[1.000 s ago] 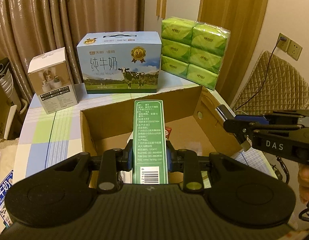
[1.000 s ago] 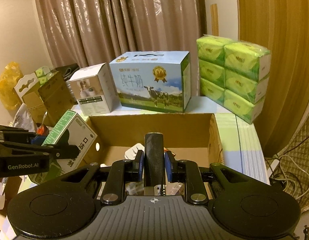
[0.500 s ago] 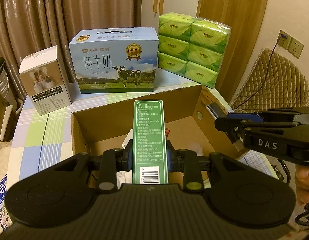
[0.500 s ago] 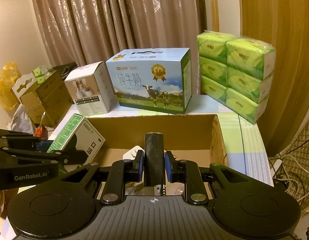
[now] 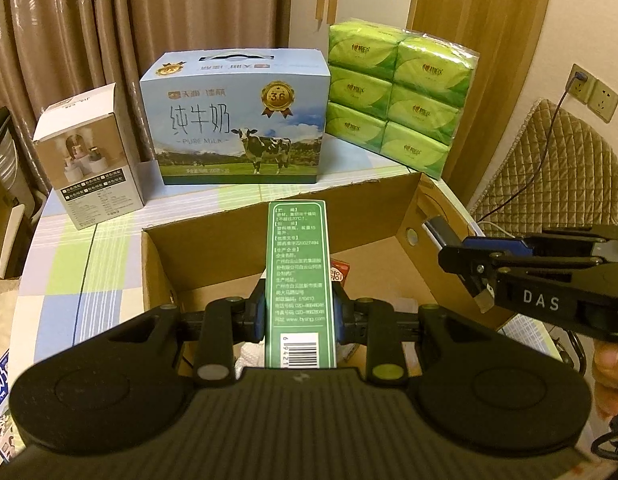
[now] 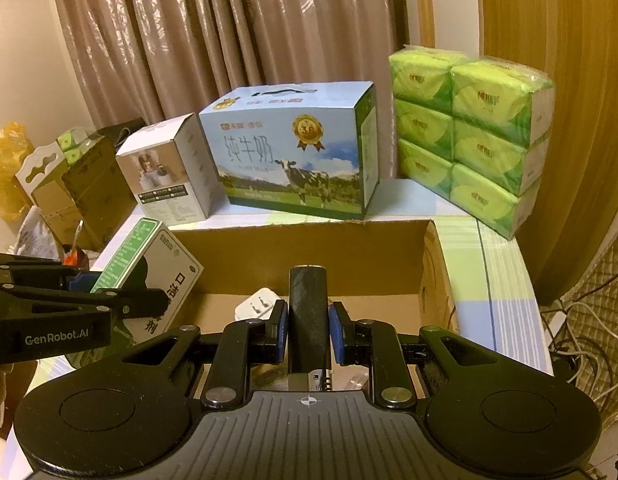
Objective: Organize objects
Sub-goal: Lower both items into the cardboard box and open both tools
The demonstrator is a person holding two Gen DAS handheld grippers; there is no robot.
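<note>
Left wrist view shows the left hand-held gripper (image 5: 299, 312) clamped on a green medicine box (image 5: 297, 280), its long axis running straight forward along the fingers, barcode end nearest the camera. Directly ahead of and below that gripper lies the open cardboard carton (image 5: 445, 280), so the box already hangs over the carton's mouth, with a small red-and-white packet (image 5: 340, 271) showing just right of it on the carton floor.

In the right wrist view, the right hand-held gripper (image 6: 307, 330) is closed on a dark cylinder (image 6: 307, 312) that likewise points forward along the fingers, hovering over the near edge of the same carton. A white power plug (image 6: 256, 303) lies inside, just left of the cylinder.

My reading is that the coming move turns on the carton lying forward and down from both grippers. Both look about equally near it; which should go first is hard to say. Each gripper sits close beside the other, so they could crowd each other over the opening, and the things already on the floor limit where the held pieces can lie.

Beyond the carton on the desk (image 5: 85, 260) stand a white product box (image 5: 89, 168) far left, a blue milk case (image 5: 241, 120) straight ahead, and a green tissue pack (image 5: 397, 100) far right, all well clear.
</note>
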